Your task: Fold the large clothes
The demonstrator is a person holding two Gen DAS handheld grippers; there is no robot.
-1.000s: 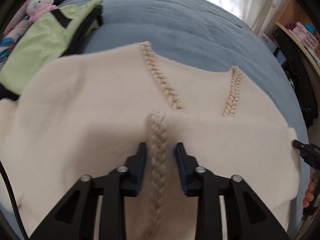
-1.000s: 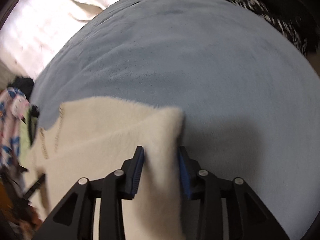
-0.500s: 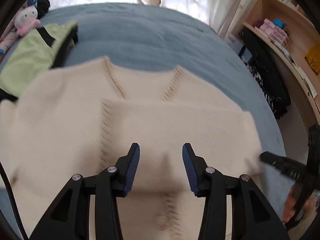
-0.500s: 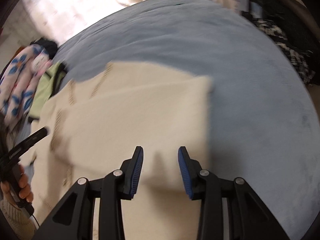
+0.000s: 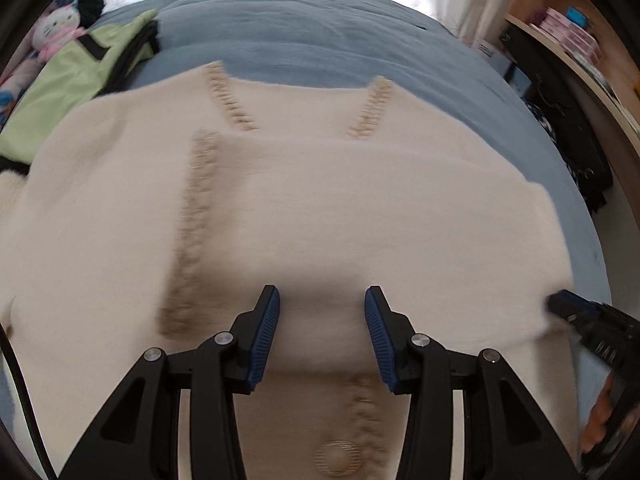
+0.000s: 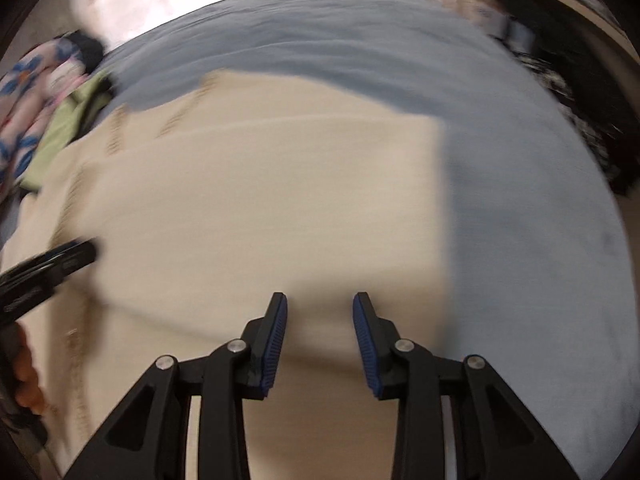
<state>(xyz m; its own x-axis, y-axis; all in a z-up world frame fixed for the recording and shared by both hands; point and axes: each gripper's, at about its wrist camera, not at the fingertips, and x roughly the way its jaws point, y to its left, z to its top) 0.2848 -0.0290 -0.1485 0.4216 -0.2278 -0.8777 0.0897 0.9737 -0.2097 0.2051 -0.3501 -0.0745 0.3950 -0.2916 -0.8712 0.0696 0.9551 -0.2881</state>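
Observation:
A cream knit sweater (image 5: 360, 208) with braided trim lies on the blue bed, one part folded across its body as a flat flap (image 6: 260, 200). My left gripper (image 5: 322, 320) hovers open over the flap's near edge, and nothing is pinched between its blue pads. Over the same flap, nearer its right end, my right gripper (image 6: 320, 320) has its jaws closing; cloth shows in the gap, but the pads stand apart from it. Each gripper appears in the other's view: the right one (image 5: 580, 320) by the sweater's right edge, the left one (image 6: 48, 264) at the left.
The blue blanket (image 5: 320, 40) stretches beyond and to the right of the sweater (image 6: 520, 240). A light green garment (image 5: 72, 80) and a plush toy (image 5: 52, 32) lie at the far left. A wooden shelf (image 5: 580, 40) and dark clothing (image 5: 568, 140) stand off the bed's right side.
A second ago each gripper had sweater cloth between its jaws, the left around the braid. Both have since drawn back toward me, the left jaws have widened, and the flap lies flat.

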